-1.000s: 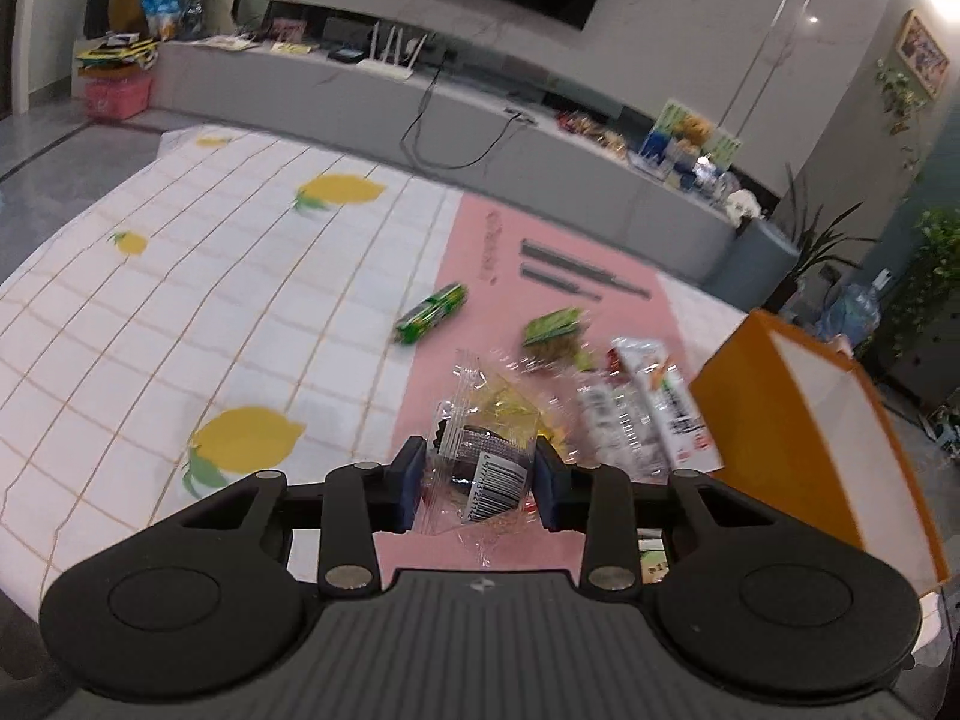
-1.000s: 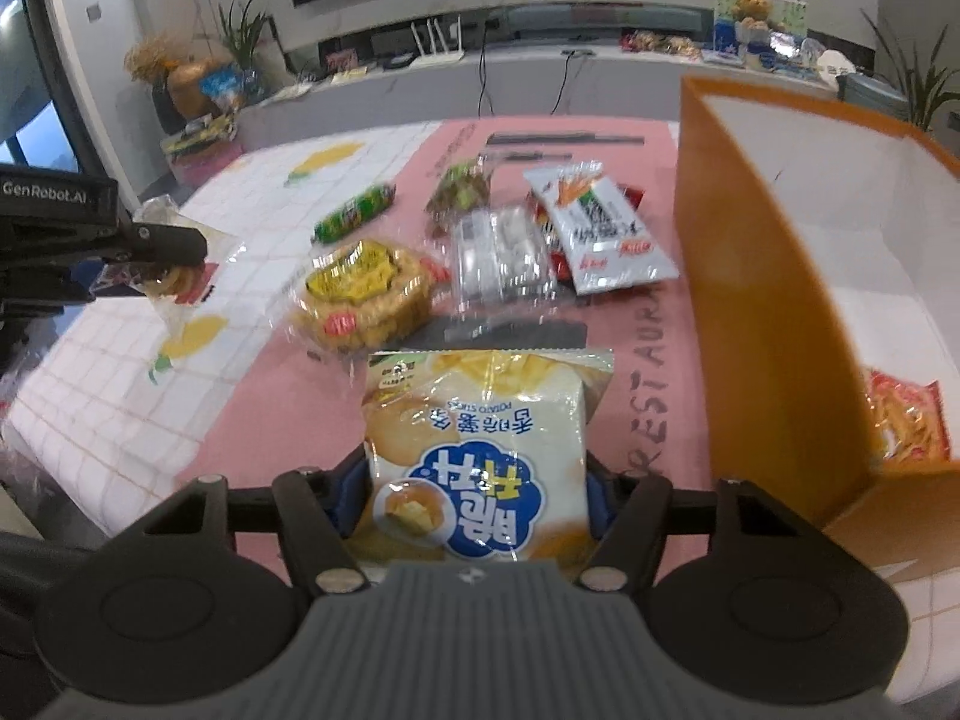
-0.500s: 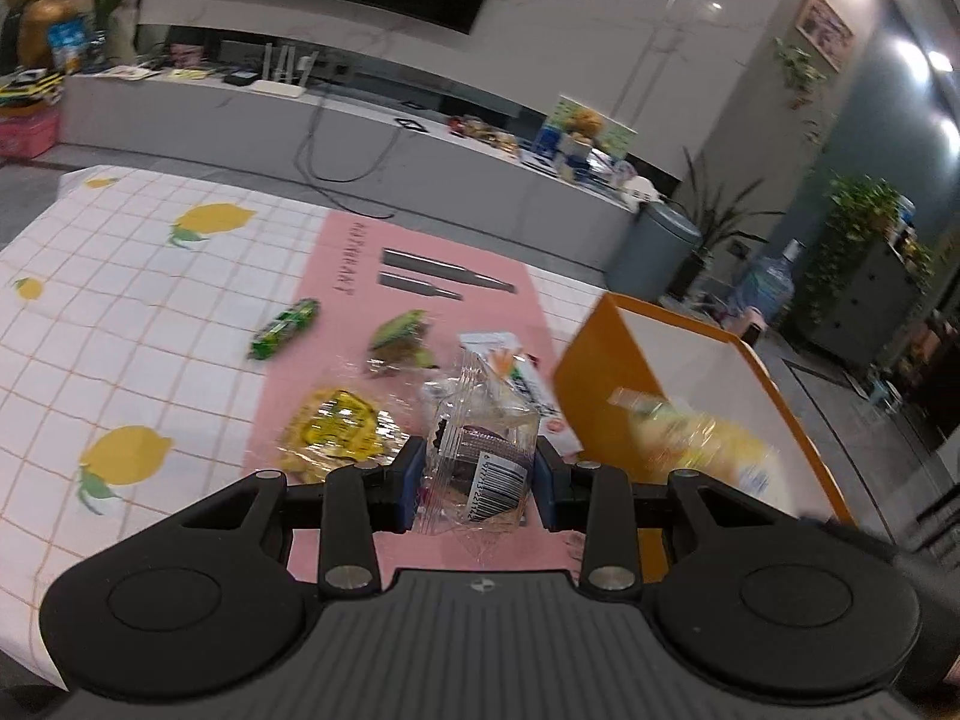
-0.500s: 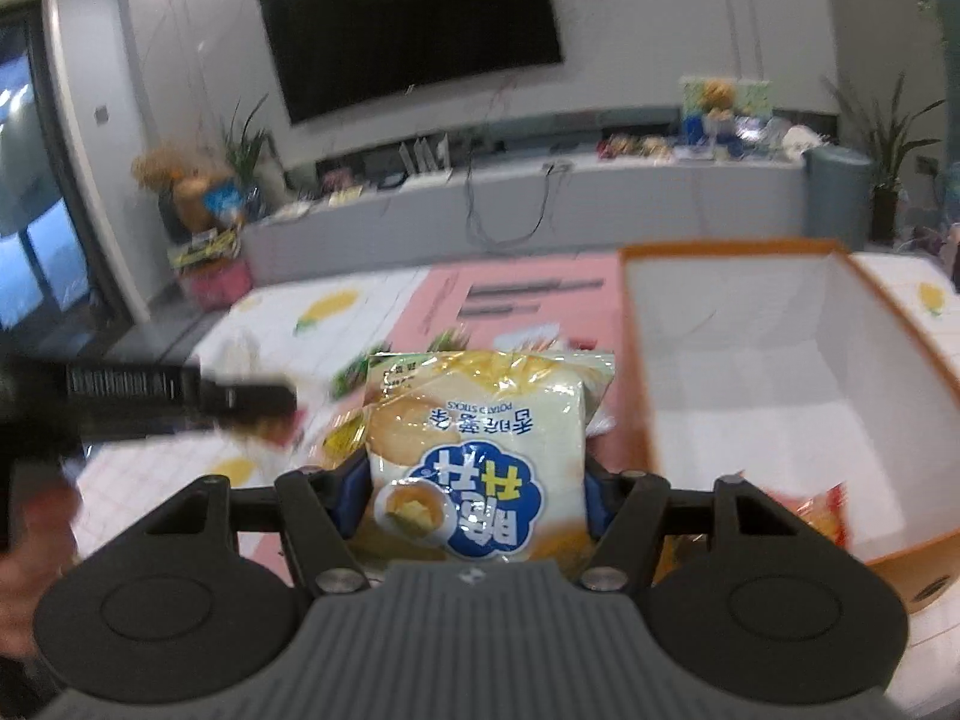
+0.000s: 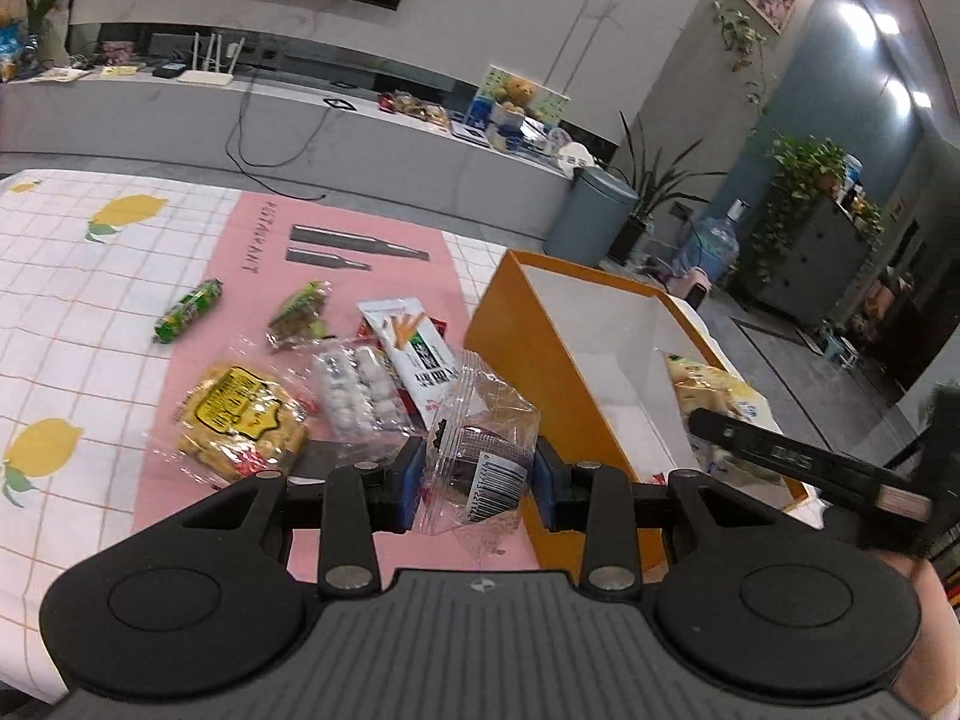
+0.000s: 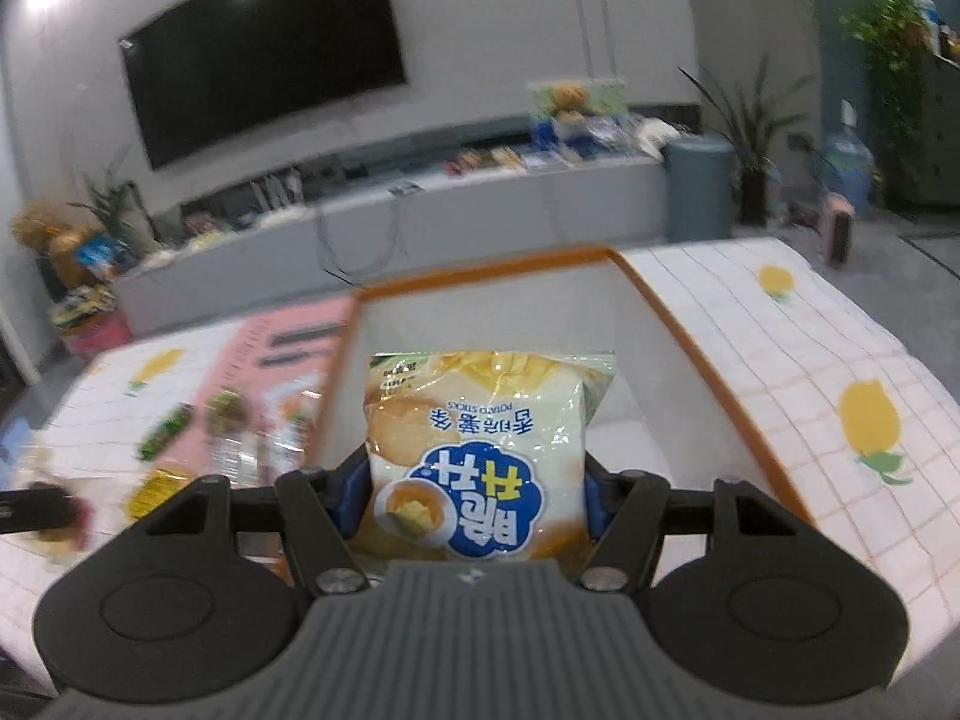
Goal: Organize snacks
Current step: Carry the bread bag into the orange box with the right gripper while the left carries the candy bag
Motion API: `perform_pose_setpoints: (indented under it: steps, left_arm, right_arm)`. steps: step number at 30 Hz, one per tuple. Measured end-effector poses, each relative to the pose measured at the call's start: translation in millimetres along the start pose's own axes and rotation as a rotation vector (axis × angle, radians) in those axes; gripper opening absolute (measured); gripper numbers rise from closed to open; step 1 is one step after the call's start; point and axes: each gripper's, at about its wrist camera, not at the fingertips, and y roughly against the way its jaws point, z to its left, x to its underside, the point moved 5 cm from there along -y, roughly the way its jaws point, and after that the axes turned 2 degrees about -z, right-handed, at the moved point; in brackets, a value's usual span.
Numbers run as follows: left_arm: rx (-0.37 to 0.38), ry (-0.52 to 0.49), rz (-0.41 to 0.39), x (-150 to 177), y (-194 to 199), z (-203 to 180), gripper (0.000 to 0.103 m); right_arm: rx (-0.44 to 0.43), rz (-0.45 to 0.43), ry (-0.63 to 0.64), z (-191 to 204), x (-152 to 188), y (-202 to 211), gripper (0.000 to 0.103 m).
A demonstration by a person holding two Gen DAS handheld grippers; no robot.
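Potato-stick bag [image 6: 480, 456], clamped in the right gripper [image 6: 477, 495], hangs over the orange box [image 6: 708, 354]: release low inside, while the left gripper [image 5: 474, 480], pinching a clear cake packet [image 5: 480, 450], waits at nine o'clock.

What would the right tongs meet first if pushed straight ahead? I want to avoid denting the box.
Probably the orange box's white inner far wall: the right tongs, gripping the potato sticks bag, point into its opening, though depth is unclear.
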Motion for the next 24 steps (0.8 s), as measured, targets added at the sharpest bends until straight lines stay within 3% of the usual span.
perform_pose_setpoints:
  steps: [6,9,13,22,24]
  left_arm:
    - [-0.007,-0.015,0.021,6.4,-3.1,-2.1,0.041]
    - [-0.011,-0.016,0.023,7.3,-3.5,-0.7,0.041]
    - [-0.01,-0.017,0.024,7.2,-2.7,-0.5,0.041]
    - [-0.009,-0.016,0.024,7.2,-2.0,-0.5,0.041]
    - [-0.008,-0.019,0.023,7.6,-2.2,-1.0,0.041]
  right_arm:
    - [0.185,0.055,0.243,2.4,9.4,-26.1,0.063]
    - [0.196,0.124,0.268,3.5,18.8,-40.4,0.063]
    - [0.302,0.171,0.33,0.8,28.3,-52.8,0.063]
    - [0.331,0.194,0.332,-6.9,32.5,-56.8,0.065]
    - [0.341,0.184,0.341,-4.1,28.3,-59.7,0.081]
